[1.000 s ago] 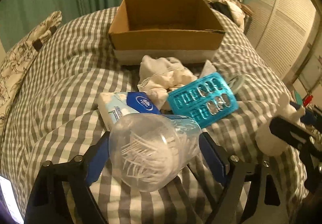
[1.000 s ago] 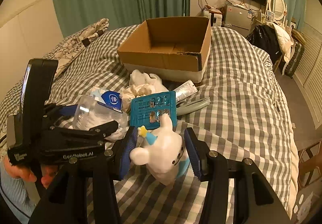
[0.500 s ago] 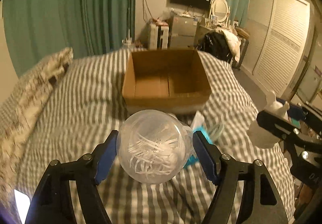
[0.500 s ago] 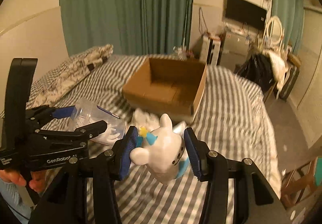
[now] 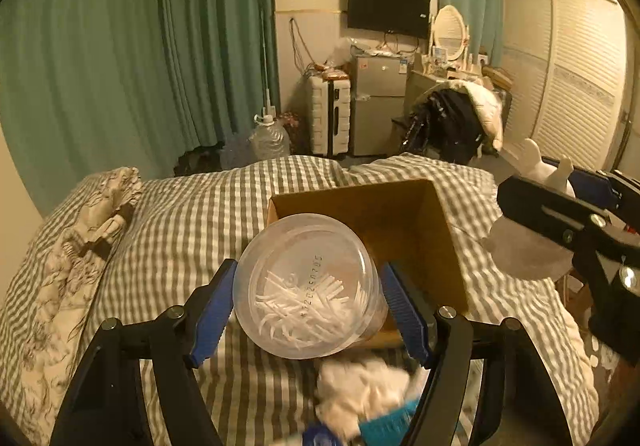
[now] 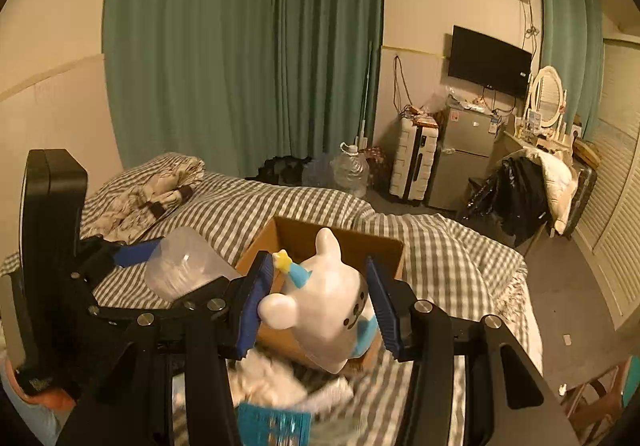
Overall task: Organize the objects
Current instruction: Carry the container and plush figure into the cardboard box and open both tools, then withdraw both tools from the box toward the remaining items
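My left gripper (image 5: 306, 308) is shut on a clear plastic jar of white sticks (image 5: 308, 286) and holds it in the air in front of the open cardboard box (image 5: 400, 217) on the checked bed. My right gripper (image 6: 316, 306) is shut on a white animal figurine (image 6: 324, 302) with a blue and yellow trim, held above the near edge of the box (image 6: 384, 246). The jar also shows in the right wrist view (image 6: 184, 266), and the figurine in the left wrist view (image 5: 532, 246). A white crumpled cloth (image 5: 360, 390) and a teal pack (image 6: 274, 424) lie below on the bed.
A patterned pillow (image 5: 80, 246) lies at the bed's left. Beyond the bed stand a white suitcase (image 5: 330, 117), a small fridge (image 5: 378, 101), a water jug (image 5: 270, 137) and a chair with dark clothes (image 5: 452, 121). Green curtains hang behind.
Both grippers have risen from the bed with their objects and moved toward the box. The views have tilted up to show the room; the box now sits close under the grippers.
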Motion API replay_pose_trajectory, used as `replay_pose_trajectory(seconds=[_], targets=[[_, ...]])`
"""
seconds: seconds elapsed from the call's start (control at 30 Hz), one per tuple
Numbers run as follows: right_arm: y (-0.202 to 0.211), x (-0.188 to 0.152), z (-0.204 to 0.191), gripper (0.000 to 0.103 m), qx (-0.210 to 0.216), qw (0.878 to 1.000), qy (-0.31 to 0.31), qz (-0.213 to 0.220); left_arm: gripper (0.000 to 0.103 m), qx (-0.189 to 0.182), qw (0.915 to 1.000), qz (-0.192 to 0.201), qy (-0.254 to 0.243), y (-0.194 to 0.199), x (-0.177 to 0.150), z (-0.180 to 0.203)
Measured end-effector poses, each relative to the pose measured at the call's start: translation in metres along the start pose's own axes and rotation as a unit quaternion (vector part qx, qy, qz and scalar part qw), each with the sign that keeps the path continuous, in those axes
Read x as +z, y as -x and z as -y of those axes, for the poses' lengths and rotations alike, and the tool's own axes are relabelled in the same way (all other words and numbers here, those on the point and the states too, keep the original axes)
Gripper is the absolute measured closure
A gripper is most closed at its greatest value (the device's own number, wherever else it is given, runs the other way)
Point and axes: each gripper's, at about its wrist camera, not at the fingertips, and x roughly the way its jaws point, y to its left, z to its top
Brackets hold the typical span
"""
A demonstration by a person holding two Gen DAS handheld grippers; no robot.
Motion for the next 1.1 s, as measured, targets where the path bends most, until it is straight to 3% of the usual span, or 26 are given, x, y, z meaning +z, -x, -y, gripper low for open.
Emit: replay_pose_trajectory(seconds=[0.17,0.3,0.47,0.57,0.8,0.9,1.1], targets=[[-0.073,0.005,0.015,0.055,0.006,0.999,-0.021,-0.032,0.031,-0.004,0.9996,-0.027,0.004,-0.063,0.001,-0.005],[-0.126,-0.011,0.030,0.055,0.010,0.997,-0.049,-0.062,0.032,-0.001,0.9995,-0.032,-0.003,-0.089,-0.007,-0.003],[-0.146,-0.031,0.047,0.052,0.016,0.994,-0.075,-0.073,0.029,-0.008,0.9991,-0.041,0.007,-0.096,-0.014,-0.005],[-0.129,-0.031,0.051,0.033,0.003,0.995,-0.078,-0.060,0.019,-0.001,0.9986,-0.048,0.023,-0.086,-0.016,-0.007],[-0.047,-0.011,0.045,0.013,-0.017,0.997,-0.069,0.002,0.006,0.018,0.9988,-0.011,0.044,-0.018,-0.019,-0.021],[-0.009,-0.005,0.035,0.007,-0.029,0.998,-0.055,0.028,0.000,0.027,0.9983,0.017,0.049,0.018,-0.019,-0.024],[0.039,-0.009,0.016,0.003,-0.064,0.997,-0.030,0.044,0.000,0.038,0.9971,0.049,0.044,0.067,-0.029,-0.025]])
